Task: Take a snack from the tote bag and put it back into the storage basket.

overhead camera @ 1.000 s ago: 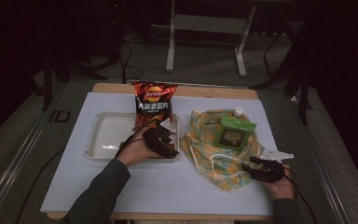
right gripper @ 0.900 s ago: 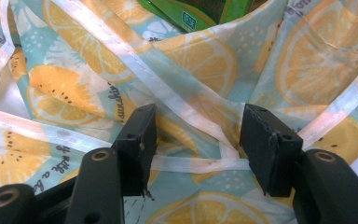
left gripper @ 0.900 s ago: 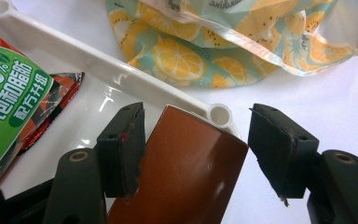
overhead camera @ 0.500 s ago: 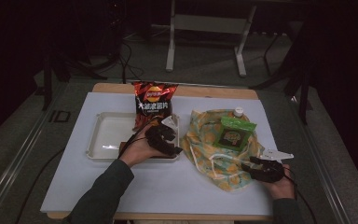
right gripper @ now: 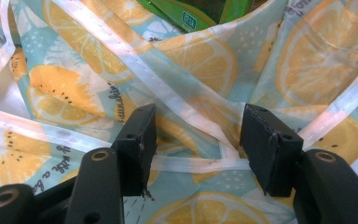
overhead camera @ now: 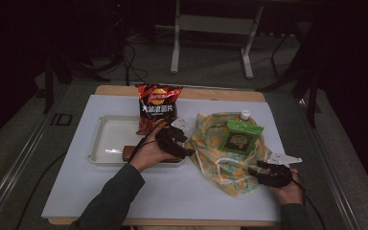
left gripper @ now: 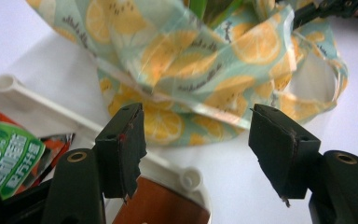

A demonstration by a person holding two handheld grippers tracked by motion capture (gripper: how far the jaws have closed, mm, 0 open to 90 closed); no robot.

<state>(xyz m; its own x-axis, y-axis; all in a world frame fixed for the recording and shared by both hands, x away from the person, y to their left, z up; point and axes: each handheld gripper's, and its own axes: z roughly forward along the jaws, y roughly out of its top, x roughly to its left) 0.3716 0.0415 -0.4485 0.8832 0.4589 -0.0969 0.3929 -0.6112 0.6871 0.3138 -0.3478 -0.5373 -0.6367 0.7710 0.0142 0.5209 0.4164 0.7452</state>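
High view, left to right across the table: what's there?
White tray → chip bag → left hand-held gripper → lemon-print bag → green carton → right hand-held gripper.

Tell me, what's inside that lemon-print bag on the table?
A green carton stands in the lemon-print bag, and a white bottle cap shows at the bag's far rim. The fabric hides whatever lies lower down.

Lemon-print bag [overhead camera: 220, 158], white tray [overhead camera: 106, 139]

Crisp packet [overhead camera: 156, 108] leaning on white tray [overhead camera: 106, 143], perhaps a brown bar [overhead camera: 130, 153] inside.
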